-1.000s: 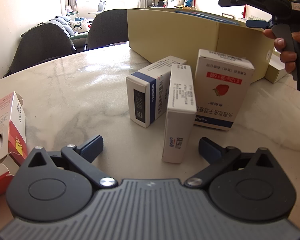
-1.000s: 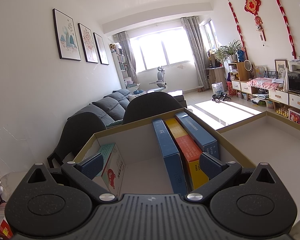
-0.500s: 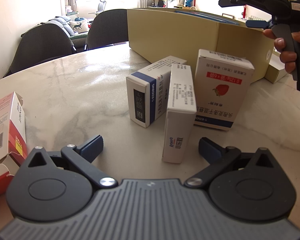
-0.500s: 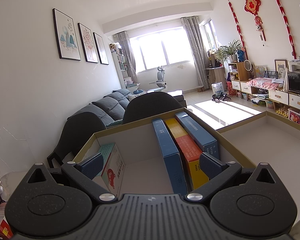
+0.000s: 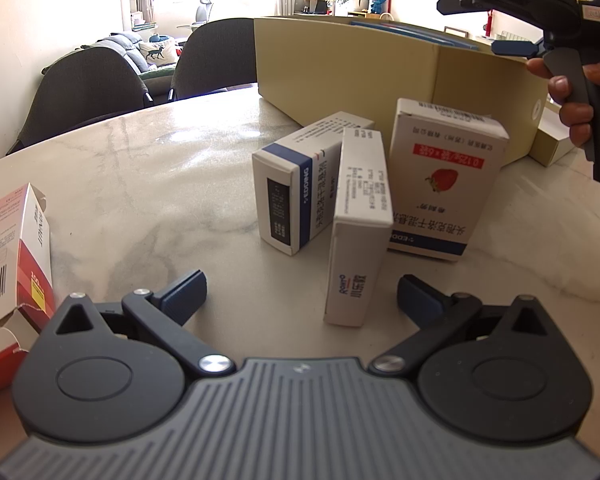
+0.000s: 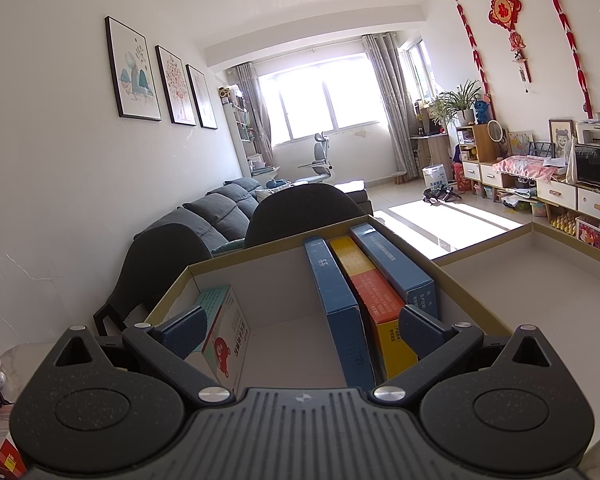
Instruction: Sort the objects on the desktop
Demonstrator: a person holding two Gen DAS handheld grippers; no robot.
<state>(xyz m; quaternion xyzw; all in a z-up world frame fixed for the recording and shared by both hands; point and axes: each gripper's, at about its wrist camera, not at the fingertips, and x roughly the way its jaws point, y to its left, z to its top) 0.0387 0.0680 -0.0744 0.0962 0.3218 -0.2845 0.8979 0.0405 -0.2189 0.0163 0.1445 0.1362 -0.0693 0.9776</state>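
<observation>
While the tan cardboard storage box [image 5: 380, 68] sits at the back of the marble table [image 5: 140, 168], three white medicine cartons [image 5: 358, 226] cluster before the released, empty left gripper [image 5: 300, 290], and the right gripper [image 6: 302, 330] hovers unclenched above the box.

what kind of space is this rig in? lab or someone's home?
Most likely a home living and dining room, not a lab. The right wrist view shows a grey sofa, framed pictures on the wall and red hanging ornaments. The medicine boxes sit on a marble-look dining table.
</observation>
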